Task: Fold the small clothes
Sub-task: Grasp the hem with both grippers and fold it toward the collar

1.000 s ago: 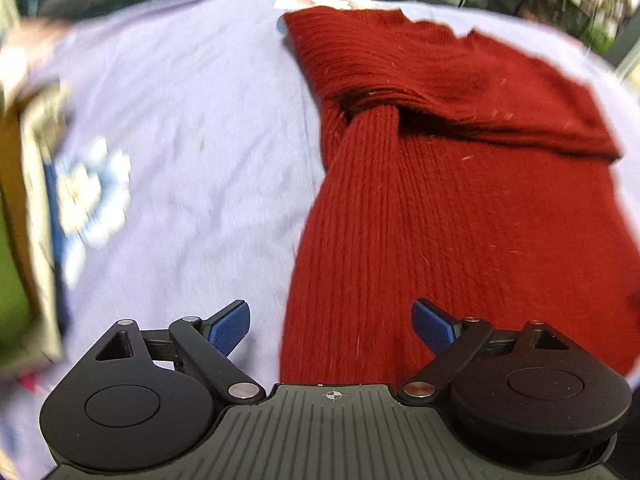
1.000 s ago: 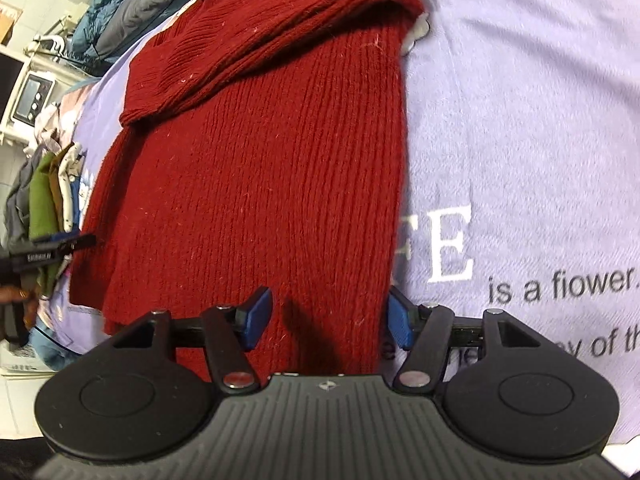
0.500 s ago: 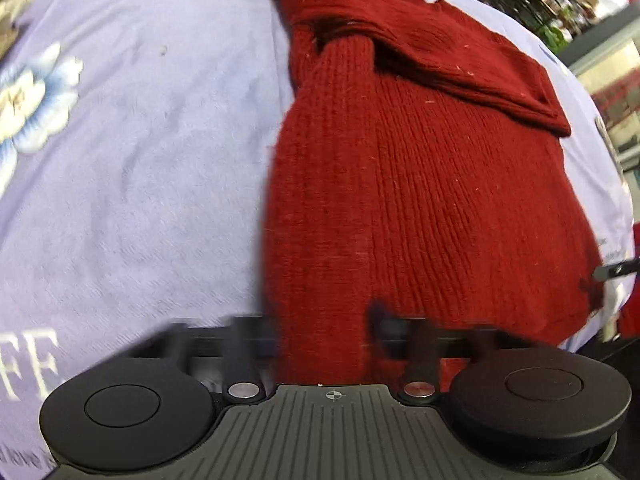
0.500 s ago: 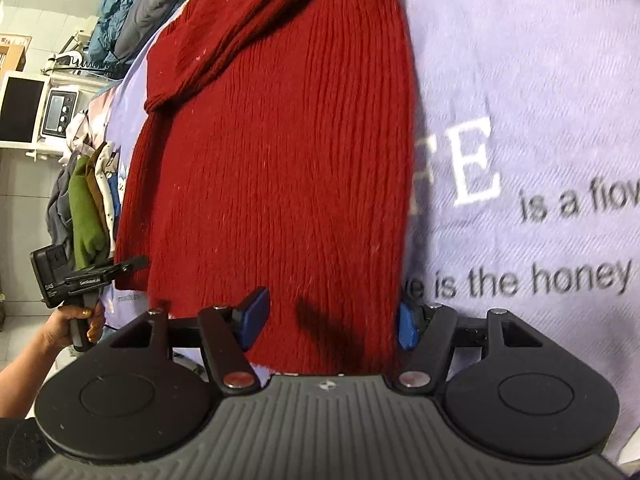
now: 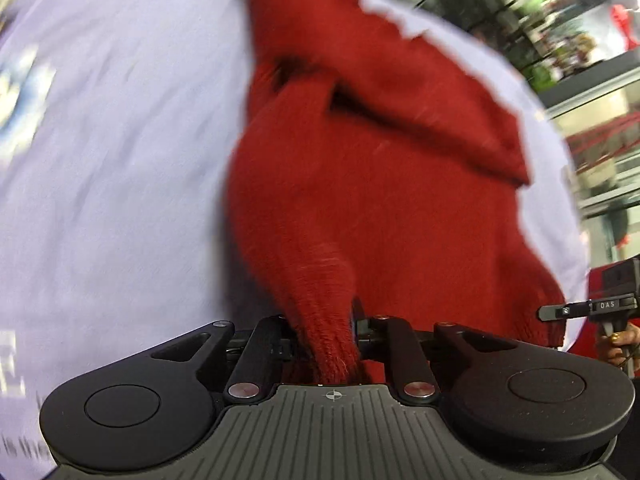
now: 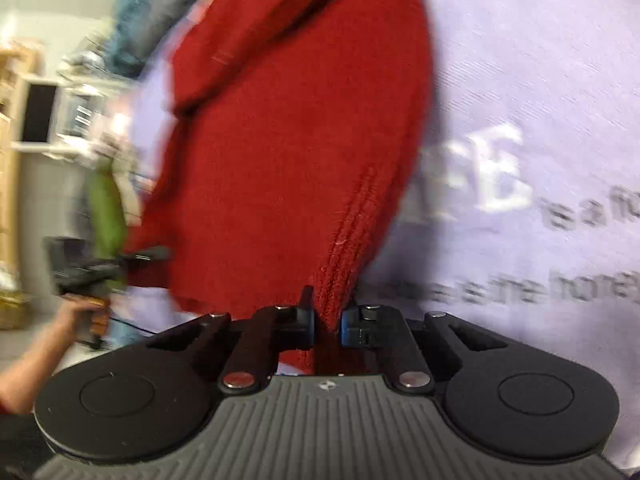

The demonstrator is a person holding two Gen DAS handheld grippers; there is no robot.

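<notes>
A red ribbed knit sweater lies on a lilac printed sheet, its sleeve folded across the upper body. My left gripper is shut on the sweater's near hem corner, which rises in a pinched ridge between the jaws. In the right wrist view the same sweater runs up the middle. My right gripper is shut on the other hem corner, also lifted into a ridge. Both views are blurred by motion.
The sheet carries white and grey lettering at right. The other gripper shows at each view's edge: the right one and the left one with a hand. Hanging clothes and shelves stand beyond the bed's left edge.
Both grippers have closed from open onto the sweater's hem corners and lifted the fabric off the sheet. The views have swung and blurred.
</notes>
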